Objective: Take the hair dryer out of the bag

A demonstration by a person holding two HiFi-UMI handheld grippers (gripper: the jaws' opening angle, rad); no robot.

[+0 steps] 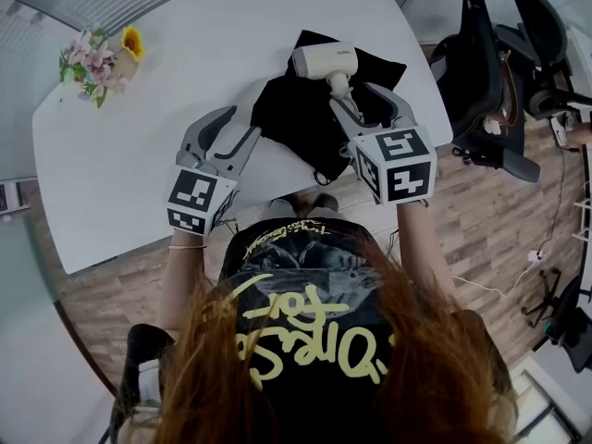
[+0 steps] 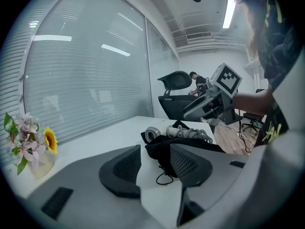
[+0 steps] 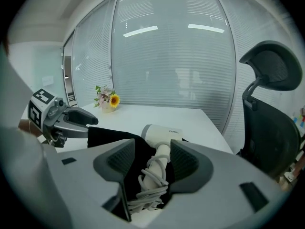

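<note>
A white hair dryer [image 1: 326,61] with its cord wound round the handle lies on top of a black bag [image 1: 296,123] on the white table [image 1: 139,165]. My right gripper [image 1: 359,100] hovers open just above the handle. In the right gripper view the dryer [image 3: 162,135] and its coiled cord show between and below the spread jaws, with the pads off it. My left gripper [image 1: 239,126] stands open at the bag's left edge, nothing between its jaws. The left gripper view shows the bag [image 2: 162,149], its drawstring and the dryer [image 2: 155,133] ahead.
A small vase of flowers [image 1: 100,63] stands at the table's far left corner. Black office chairs [image 1: 499,63] crowd the floor right of the table. The person's head and shoulders fill the lower head view. Blinds and glass walls lie behind the table.
</note>
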